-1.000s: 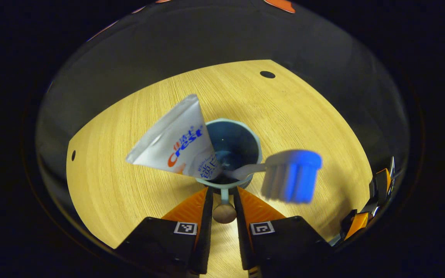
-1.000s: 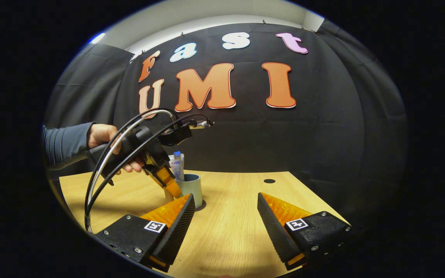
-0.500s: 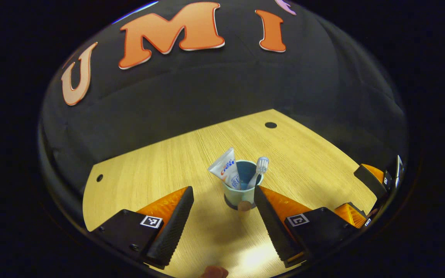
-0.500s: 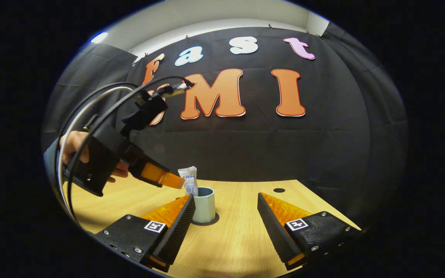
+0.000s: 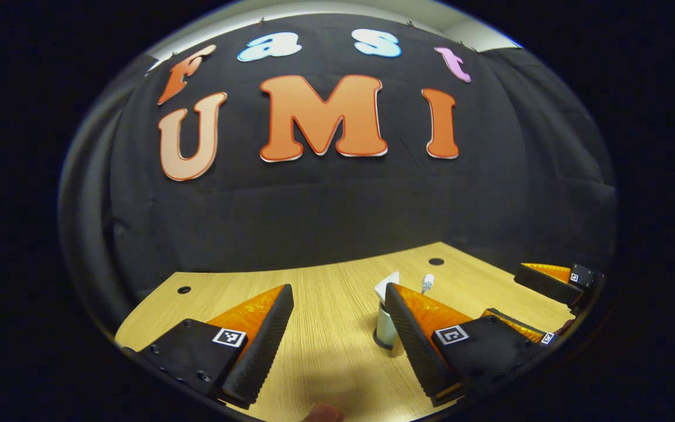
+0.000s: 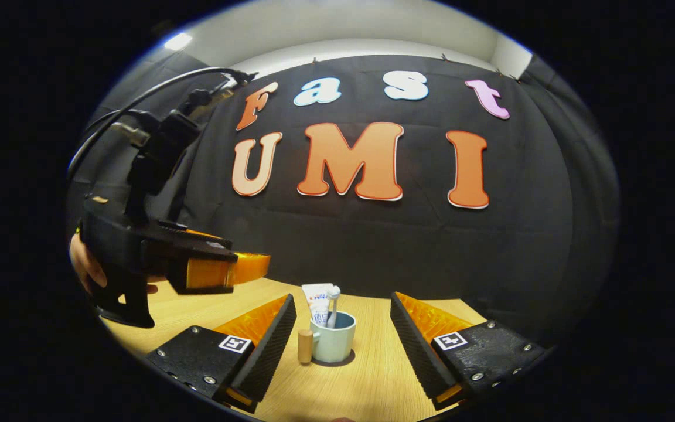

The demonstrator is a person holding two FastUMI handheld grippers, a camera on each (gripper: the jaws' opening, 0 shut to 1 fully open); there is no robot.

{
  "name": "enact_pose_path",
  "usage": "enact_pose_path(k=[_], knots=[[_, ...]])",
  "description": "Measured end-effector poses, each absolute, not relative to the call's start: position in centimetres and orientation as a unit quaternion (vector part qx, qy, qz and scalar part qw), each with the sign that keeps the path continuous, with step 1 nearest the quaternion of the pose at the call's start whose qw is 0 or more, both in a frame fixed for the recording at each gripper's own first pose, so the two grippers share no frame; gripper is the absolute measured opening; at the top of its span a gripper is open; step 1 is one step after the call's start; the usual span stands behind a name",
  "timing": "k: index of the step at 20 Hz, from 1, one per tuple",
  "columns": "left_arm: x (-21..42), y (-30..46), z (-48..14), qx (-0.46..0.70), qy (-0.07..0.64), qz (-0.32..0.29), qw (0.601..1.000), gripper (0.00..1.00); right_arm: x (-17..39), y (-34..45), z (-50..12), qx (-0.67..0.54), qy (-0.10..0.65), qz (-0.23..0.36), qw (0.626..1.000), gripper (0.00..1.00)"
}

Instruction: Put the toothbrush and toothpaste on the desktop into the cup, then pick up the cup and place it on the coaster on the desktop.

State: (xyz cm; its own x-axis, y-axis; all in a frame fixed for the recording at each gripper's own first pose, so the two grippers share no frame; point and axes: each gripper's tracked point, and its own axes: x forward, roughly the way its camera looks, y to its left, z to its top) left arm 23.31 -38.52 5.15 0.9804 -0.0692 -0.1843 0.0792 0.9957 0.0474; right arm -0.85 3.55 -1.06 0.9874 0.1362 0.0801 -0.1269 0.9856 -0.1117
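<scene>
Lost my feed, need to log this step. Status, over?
Left gripper open, off the cup. Right gripper open, cup between its fingers, untouched. Toothbrush and toothpaste in cup, on dark coaster. Nothing in the way.

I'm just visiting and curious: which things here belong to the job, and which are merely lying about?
Part of the job:
cup
toothpaste
toothbrush
coaster beneath the cup

Just there:
wooden desktop
round hole in the desktop

Black gripper [image 6: 337, 346] bodies, orange ribbed jaws, square markers.
</scene>
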Motion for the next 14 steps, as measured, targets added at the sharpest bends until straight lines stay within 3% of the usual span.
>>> enact_pose_path(k=[4,14], knots=[[22.8,-36.3,6.1,0.034,0.042,0.013,0.998,1.0,-0.2,6.2,0.5,-0.045,-0.055,0.081,0.994,0.97],[18.6,-29.4,8.1,0.027,-0.037,0.073,0.996,1.0,1.2,5.5,0.7,-0.036,-0.045,0.026,0.998,0.99]])
